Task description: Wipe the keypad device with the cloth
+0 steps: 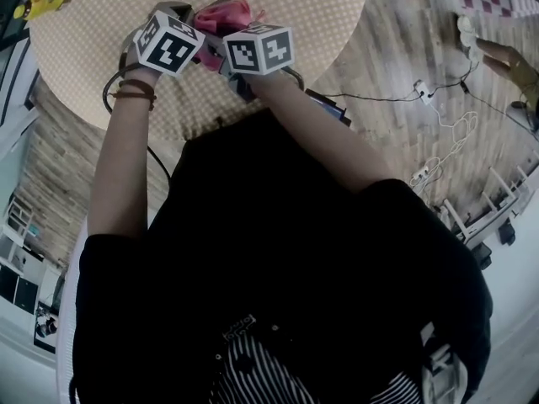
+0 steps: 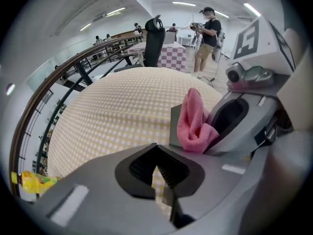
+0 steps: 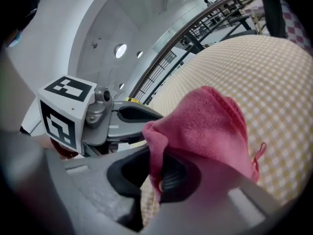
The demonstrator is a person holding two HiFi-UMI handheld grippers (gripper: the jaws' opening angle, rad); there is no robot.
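My right gripper (image 3: 157,173) is shut on a pink cloth (image 3: 210,126), which bunches up over its jaws above the checked round table (image 3: 274,77). In the left gripper view the pink cloth (image 2: 194,124) hangs from the right gripper's jaws, against a dark flat slab (image 2: 175,124) that may be the keypad device; its face is hidden. My left gripper (image 2: 155,163) sits just left of it, jaws together with nothing seen between them. In the head view the two marker cubes (image 1: 168,42) (image 1: 259,49) are side by side, with the cloth (image 1: 226,13) beyond them.
A yellow bottle (image 1: 38,5) lies at the table's left edge. Cables and a power strip (image 1: 425,91) trail over the wooden floor at right, near another person's hand (image 1: 509,57). A dark object (image 1: 330,108) pokes out under my right arm. A chair (image 2: 154,40) stands beyond the table.
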